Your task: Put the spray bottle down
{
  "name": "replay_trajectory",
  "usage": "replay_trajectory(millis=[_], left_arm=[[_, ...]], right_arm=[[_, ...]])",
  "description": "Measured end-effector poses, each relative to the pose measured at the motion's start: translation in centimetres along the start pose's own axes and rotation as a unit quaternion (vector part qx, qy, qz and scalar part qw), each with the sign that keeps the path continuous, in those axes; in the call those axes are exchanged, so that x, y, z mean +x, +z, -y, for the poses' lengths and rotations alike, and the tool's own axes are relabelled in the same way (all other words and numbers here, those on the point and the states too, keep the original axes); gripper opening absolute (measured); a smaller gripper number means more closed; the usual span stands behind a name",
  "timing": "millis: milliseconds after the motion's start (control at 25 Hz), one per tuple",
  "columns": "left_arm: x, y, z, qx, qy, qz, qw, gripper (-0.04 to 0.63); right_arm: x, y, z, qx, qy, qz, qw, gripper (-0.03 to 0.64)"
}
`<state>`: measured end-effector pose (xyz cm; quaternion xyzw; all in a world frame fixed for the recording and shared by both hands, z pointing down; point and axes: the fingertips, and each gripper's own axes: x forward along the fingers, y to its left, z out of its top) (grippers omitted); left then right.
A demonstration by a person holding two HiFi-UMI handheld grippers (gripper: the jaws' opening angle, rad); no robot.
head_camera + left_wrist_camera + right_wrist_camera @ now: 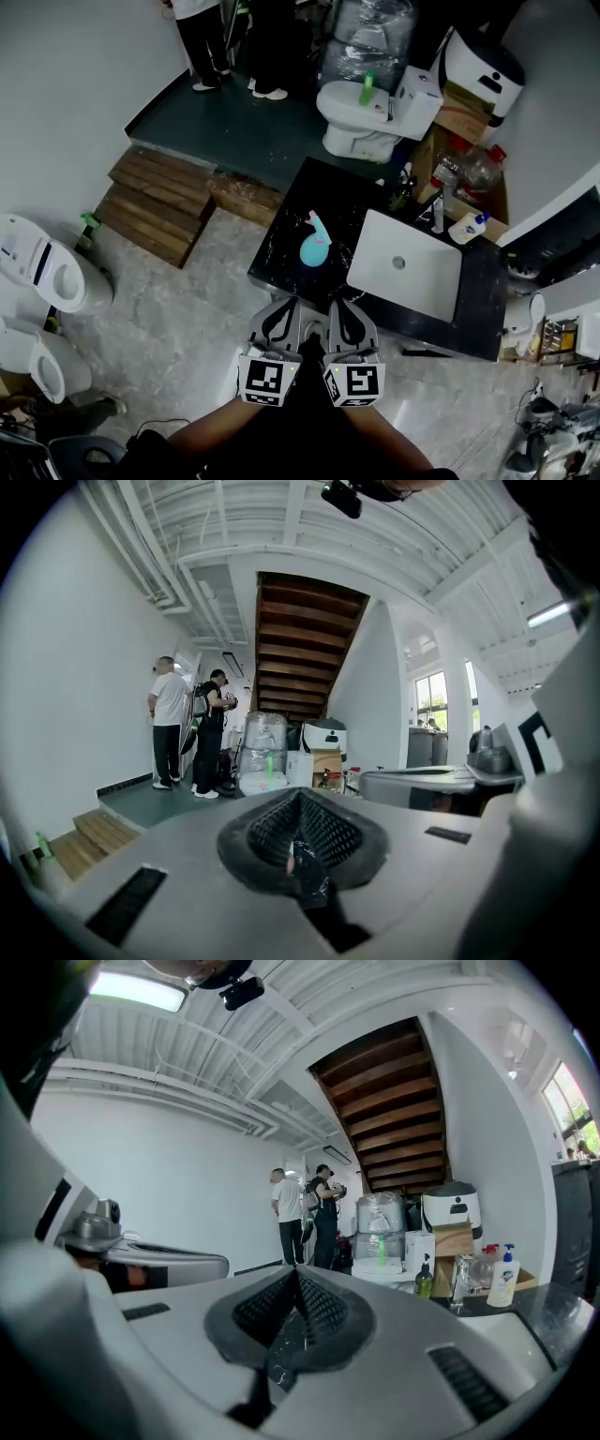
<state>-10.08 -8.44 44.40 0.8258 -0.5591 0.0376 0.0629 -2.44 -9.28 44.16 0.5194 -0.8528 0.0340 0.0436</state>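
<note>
A teal spray bottle (314,246) with a pink nozzle stands by itself on the black marble counter (279,246), left of the sink. My left gripper (280,307) and right gripper (340,309) hover side by side just short of the counter's near edge, a little way from the bottle. Both are shut with nothing between their jaws. In the left gripper view the left gripper (298,853) has its dark ribbed pads pressed together. The right gripper (294,1327) in the right gripper view looks the same. Neither gripper view shows the bottle.
A white sink basin (409,266) is set in the counter's right part, with soap bottles (468,228) behind it. A white toilet (359,116) stands beyond the counter and more toilets (45,277) at the left. Wooden steps (157,201) lie at the left. People (202,37) stand far off.
</note>
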Motion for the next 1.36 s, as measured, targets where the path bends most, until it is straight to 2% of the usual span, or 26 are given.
replay_trajectory(millis=[480,1080,1360], left_arm=[[0.7,0.8,0.3,0.003,-0.008,0.010,0.9999,0.012],[0.6,0.4,0.4,0.003,-0.003,0.005,1.0000,0.012],[1.0,0.3,0.4,0.007,0.004,0.009,0.9999,0.012]], right_arm=[[-0.2,1.4,1.3,-0.011,-0.021,0.008,1.000,0.015],[-0.7,0.9,1.0,-0.004,-0.016,0.008,1.000,0.015],[-0.6,0.9,1.3,-0.018,-0.012,0.011,1.000,0.015]])
